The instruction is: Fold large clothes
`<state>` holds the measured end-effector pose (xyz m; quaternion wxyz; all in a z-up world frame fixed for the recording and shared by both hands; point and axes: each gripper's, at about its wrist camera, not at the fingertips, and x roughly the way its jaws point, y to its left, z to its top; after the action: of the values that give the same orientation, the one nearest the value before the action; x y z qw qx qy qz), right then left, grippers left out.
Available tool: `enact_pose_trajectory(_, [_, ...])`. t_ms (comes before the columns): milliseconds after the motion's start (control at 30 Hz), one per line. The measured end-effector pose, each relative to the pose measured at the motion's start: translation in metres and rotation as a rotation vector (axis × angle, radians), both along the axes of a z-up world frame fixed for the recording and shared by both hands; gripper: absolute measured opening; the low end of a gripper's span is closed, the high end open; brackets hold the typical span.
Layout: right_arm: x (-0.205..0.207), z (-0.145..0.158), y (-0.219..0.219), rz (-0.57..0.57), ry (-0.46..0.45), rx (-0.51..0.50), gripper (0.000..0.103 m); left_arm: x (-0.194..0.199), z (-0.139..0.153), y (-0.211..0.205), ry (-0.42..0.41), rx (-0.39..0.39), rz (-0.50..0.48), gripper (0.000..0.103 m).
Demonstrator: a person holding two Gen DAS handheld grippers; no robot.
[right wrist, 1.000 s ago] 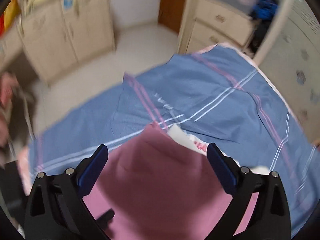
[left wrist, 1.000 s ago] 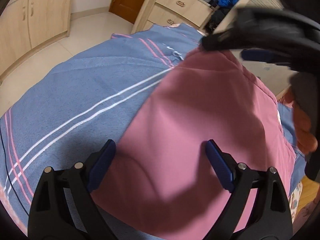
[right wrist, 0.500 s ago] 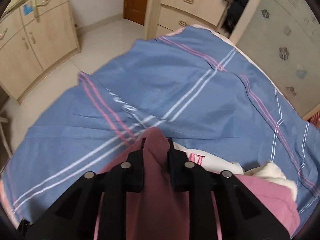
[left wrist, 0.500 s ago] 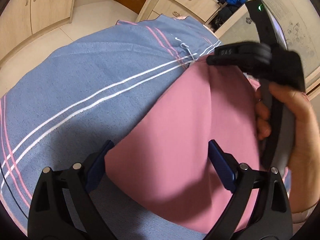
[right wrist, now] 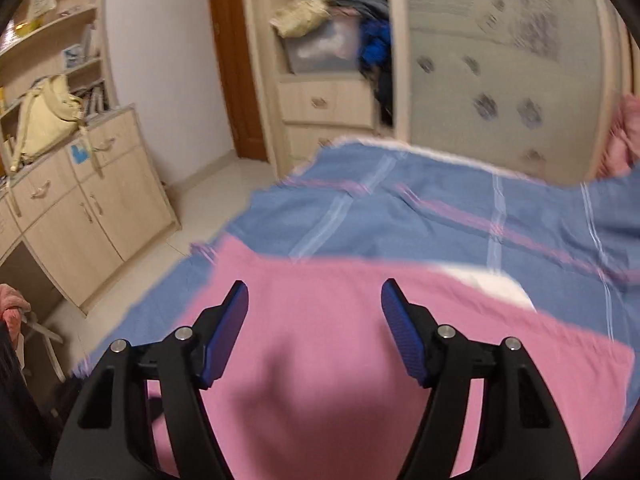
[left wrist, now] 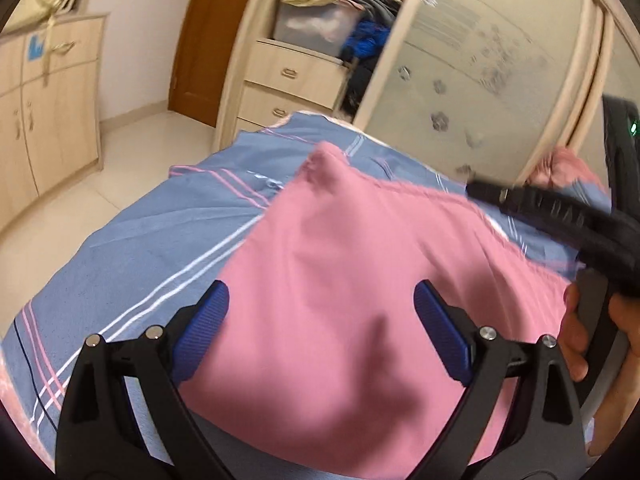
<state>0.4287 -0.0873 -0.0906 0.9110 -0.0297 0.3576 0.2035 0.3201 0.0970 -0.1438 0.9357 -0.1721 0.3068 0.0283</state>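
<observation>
Left wrist view
- Garment: pink garment (left wrist: 360,288), plain matte cloth, folded into a broad panel lying on the bed; far edge shows a stitched hem that rises to a small peaked corner.
- Bedding: blue bedsheet (left wrist: 160,240) with thin white and pink stripes, lightly creased, spread under the garment.
- Left gripper (left wrist: 320,320): black frame, ribbed blue pads; jaws wide apart over the pink cloth, nothing pinched.
- Right side: a hand (left wrist: 592,344) around a black handle, blurred, beside the garment's right edge.
- Background: pale wood drawers (left wrist: 292,84), frosted wardrobe door (left wrist: 480,80) with paw-print marks.

Right wrist view
- Garment: same pink cloth (right wrist: 360,380) fills the lower frame, smooth, far edge straight; a white piece (right wrist: 500,284) peeks out at that edge, too blurred to name.
- Right gripper (right wrist: 314,328): jaws have just been opening, now partly apart above the cloth, gripping nothing.
- Bedding: sheet (right wrist: 400,216) beyond, motion-blurred.
- Background: wood cabinet (right wrist: 92,216), yellow bag (right wrist: 44,120) on top.
</observation>
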Motion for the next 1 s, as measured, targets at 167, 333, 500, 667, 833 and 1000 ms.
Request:
enact_pose_trajectory(167, [0.025, -0.058, -0.009, -0.074, 0.090, -0.046, 0.059, 0.010, -0.009, -0.017, 0.070, 0.049, -0.028, 0.095])
enact_pose_trajectory(333, [0.049, -0.079, 0.008, -0.109, 0.054, -0.101, 0.061, 0.016, -0.021, -0.018, 0.133, 0.078, -0.010, 0.095])
enact_pose_trajectory(500, [0.046, -0.078, 0.003, -0.113, 0.044, -0.090, 0.062, 0.013, -0.019, -0.024, 0.120, 0.097, -0.006, 0.095])
enact_pose_trajectory(667, [-0.004, -0.041, -0.041, -0.188, -0.070, -0.004, 0.062, 0.000, -0.008, -0.033, 0.024, 0.058, -0.075, 0.095])
enact_pose_trajectory(833, [0.000, -0.073, -0.134, -0.428, 0.034, -0.112, 0.062, 0.018, -0.031, -0.052, 0.161, 0.131, -0.121, 0.095])
enact_pose_trajectory(1000, [-0.010, -0.092, -0.227, -0.622, 0.112, 0.015, 0.063, 0.022, -0.038, -0.051, 0.195, 0.125, -0.115, 0.097])
